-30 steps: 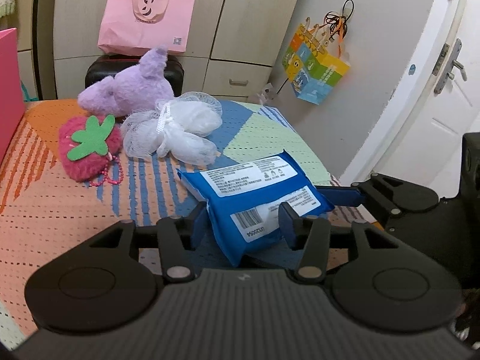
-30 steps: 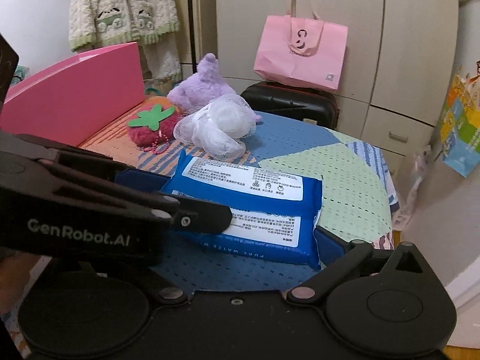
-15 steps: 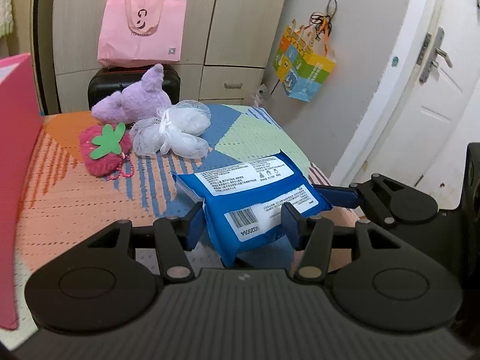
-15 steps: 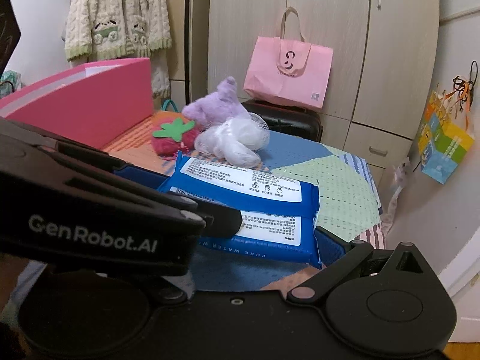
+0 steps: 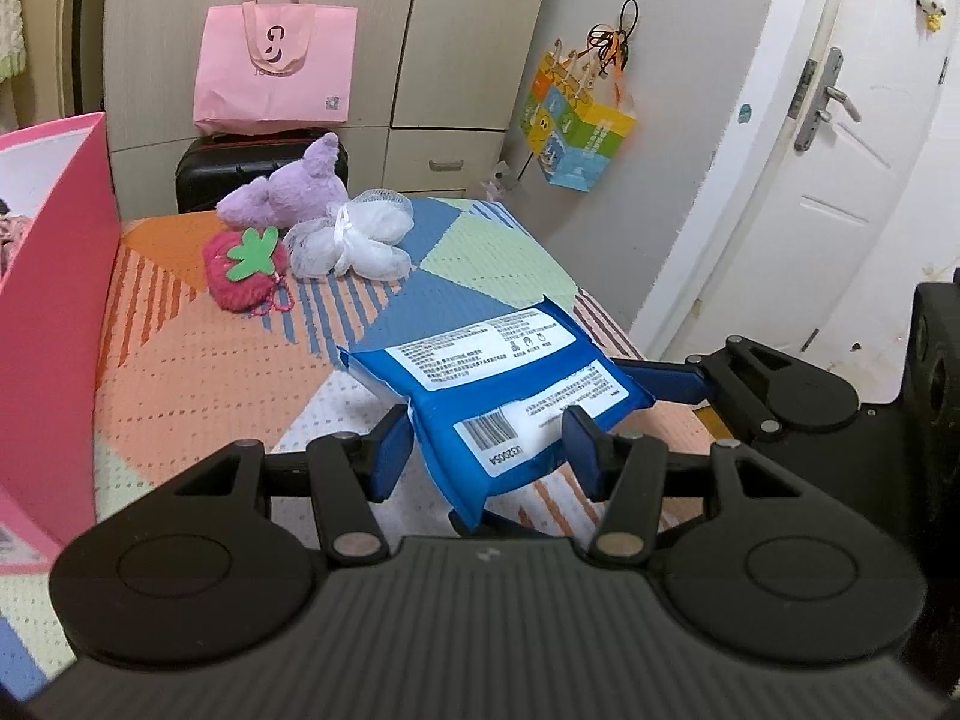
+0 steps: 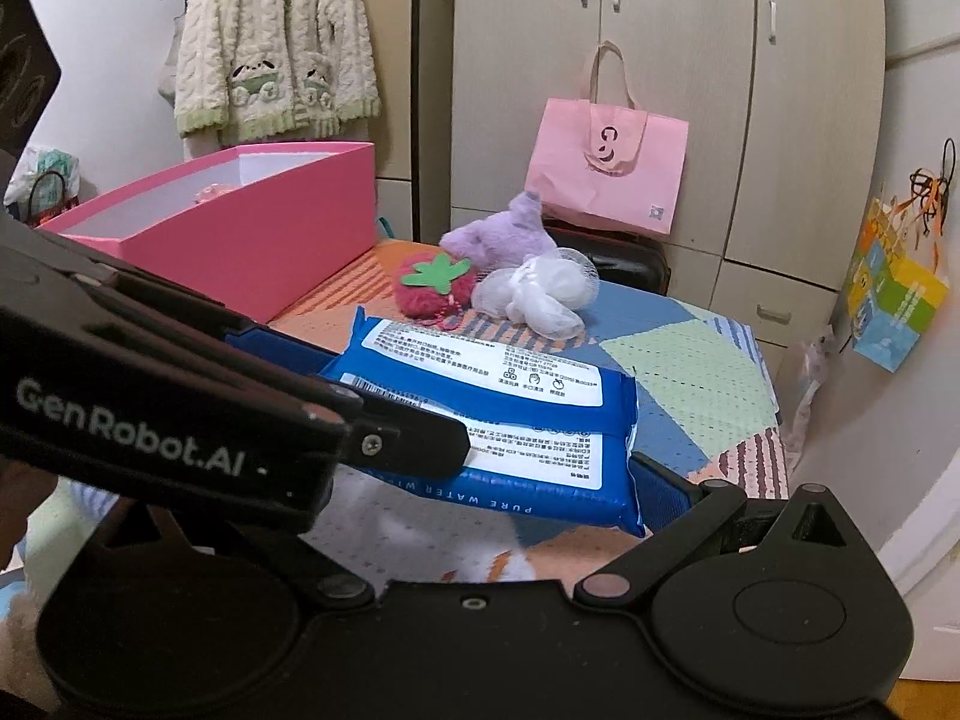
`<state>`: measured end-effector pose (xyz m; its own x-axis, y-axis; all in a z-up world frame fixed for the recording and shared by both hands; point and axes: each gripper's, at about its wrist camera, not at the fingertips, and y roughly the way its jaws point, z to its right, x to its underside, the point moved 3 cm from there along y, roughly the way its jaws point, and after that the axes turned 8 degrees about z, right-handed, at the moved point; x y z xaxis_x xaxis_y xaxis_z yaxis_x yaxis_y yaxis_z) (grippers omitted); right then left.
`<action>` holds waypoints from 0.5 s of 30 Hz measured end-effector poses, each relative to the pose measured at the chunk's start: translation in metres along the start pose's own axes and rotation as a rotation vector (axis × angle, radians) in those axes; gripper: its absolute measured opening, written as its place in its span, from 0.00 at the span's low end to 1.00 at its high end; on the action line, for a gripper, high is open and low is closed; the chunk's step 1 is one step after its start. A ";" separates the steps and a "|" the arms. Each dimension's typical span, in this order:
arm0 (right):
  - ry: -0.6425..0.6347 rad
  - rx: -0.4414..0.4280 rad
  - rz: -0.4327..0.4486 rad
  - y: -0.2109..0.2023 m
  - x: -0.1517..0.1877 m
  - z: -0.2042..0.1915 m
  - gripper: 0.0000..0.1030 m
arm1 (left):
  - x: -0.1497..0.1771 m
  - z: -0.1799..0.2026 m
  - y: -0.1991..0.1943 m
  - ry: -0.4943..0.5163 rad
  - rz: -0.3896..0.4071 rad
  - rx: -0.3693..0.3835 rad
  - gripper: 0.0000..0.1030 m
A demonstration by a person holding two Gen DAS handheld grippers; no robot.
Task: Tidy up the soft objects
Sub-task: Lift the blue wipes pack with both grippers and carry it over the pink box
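Both grippers hold the blue wipes pack (image 5: pixel 510 396), and the pack is off the mat (image 5: pixel 198 396).

- Left gripper (image 5: pixel 486 450): jaws closed across the pack's near, narrow end, pads pressing the soft sides in. Grip looks firm.
- Right gripper (image 6: pixel 540 456): one blue finger sits against the pack's right end, and the other reaches along its far left edge behind your left gripper. Reads as clamped along the pack's length, though that far contact is partly hidden.
- Change over the last second: the pack has come up and back toward you. A second ago it sat low over the mat with the toys looming large behind; now more mat shows beneath it, the toys look smaller, and the pink box (image 6: pixel 240 228) has come into fuller view at left, its open top visible.
- Pack sags a little between the grips; it hangs tilted, label up.
- Still on the mat, far end, untouched: purple plush (image 5: pixel 288 192), strawberry toy (image 5: pixel 243 264), white mesh puff (image 5: pixel 354 237). All three bunch together, touching or nearly so.

Judgement: lift is done, carry is under way. The box is the likely destination; something pale already lies inside, too small to identify. You need to swing left and clear the box wall before letting go. Risk: the pack is slack, so uneven release could let one end drop onto the rim. Three items remain after this one.
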<state>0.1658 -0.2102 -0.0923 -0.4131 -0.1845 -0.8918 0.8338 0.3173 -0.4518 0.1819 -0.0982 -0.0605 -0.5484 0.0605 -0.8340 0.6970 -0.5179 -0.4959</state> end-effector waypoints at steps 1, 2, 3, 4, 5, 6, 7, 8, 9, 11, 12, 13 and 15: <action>-0.005 0.002 0.002 -0.003 0.000 -0.004 1.00 | 0.001 0.000 -0.003 -0.001 0.001 0.003 0.50; -0.010 0.004 0.003 -0.006 0.000 -0.007 1.00 | 0.002 -0.001 -0.008 -0.003 0.001 0.007 0.50; -0.018 0.007 0.004 -0.009 0.000 -0.010 1.00 | 0.003 -0.001 -0.010 -0.004 0.001 0.009 0.50; -0.025 0.010 0.006 -0.012 0.000 -0.014 1.00 | 0.004 -0.001 -0.014 -0.003 0.002 0.011 0.50; -0.031 0.012 0.007 -0.014 -0.001 -0.017 1.00 | 0.005 -0.001 -0.019 -0.001 0.002 0.013 0.50; -0.038 0.013 0.009 -0.017 -0.001 -0.020 1.00 | 0.005 -0.001 -0.022 0.002 0.001 0.015 0.50; -0.042 0.013 0.009 -0.019 -0.001 -0.024 1.00 | 0.006 -0.001 -0.026 0.005 0.002 0.017 0.50; -0.042 0.012 0.009 -0.021 -0.002 -0.027 1.00 | 0.007 -0.001 -0.030 0.011 0.004 0.019 0.50; -0.041 0.012 0.009 -0.023 -0.003 -0.030 1.00 | 0.007 -0.002 -0.034 0.021 0.006 0.019 0.50; -0.031 0.015 0.009 -0.025 -0.005 -0.036 1.00 | 0.007 -0.003 -0.043 0.033 0.007 0.021 0.50; -0.026 0.015 0.010 -0.026 -0.006 -0.040 1.00 | 0.007 -0.004 -0.047 0.040 0.007 0.020 0.50; -0.024 0.013 0.009 -0.027 -0.007 -0.044 1.00 | 0.007 -0.005 -0.052 0.049 0.007 0.017 0.50; -0.026 0.009 0.002 -0.028 -0.009 -0.052 1.00 | 0.007 -0.008 -0.061 0.061 -0.003 0.021 0.50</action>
<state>0.1270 -0.1696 -0.0730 -0.4021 -0.2077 -0.8917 0.8380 0.3089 -0.4498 0.1397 -0.0594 -0.0383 -0.5210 0.1134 -0.8460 0.6854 -0.5351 -0.4938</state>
